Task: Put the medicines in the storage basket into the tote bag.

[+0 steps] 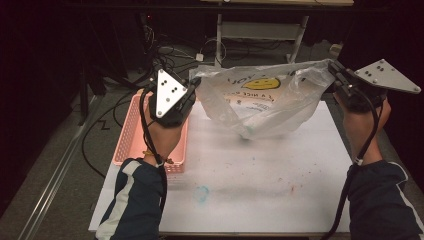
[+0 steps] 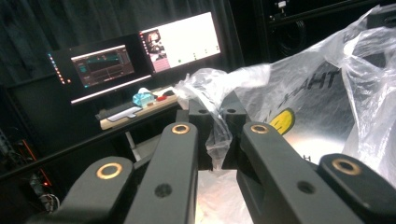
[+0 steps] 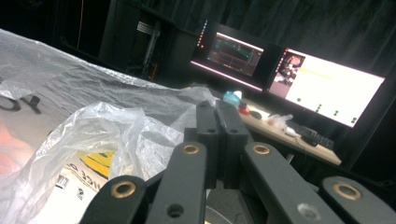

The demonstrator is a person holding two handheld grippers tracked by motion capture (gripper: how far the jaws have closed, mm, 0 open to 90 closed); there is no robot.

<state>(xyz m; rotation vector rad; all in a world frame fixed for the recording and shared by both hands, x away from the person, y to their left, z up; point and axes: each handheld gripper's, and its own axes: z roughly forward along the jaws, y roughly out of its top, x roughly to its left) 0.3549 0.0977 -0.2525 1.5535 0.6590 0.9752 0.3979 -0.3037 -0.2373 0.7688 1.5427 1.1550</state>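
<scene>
Clear plastic bag (image 1: 260, 100) with a yellow smiley print hangs stretched between both grippers above the white table (image 1: 260, 175), toward the table's 12 o'clock edge, its bottom sagging close to the surface. Left gripper (image 1: 194, 84) sits at the bag's 9 o'clock end; in the left gripper view its jaws are pressed onto a twisted strip of the bag (image 2: 217, 135), film visibly wedged between them. Right gripper (image 1: 334, 70) is at the bag's 3 o'clock end; in the right gripper view its jaws are pressed together (image 3: 216, 135) with the bag's crumpled film (image 3: 116, 135) bunched right against them at 9 o'clock, so pinching the bag edge. Pink basket (image 1: 131, 127) stands at the table's 9 o'clock edge, partly under the left hand (image 1: 162, 132). Two lit monitors (image 3: 289, 79) sit behind on a desk.
</scene>
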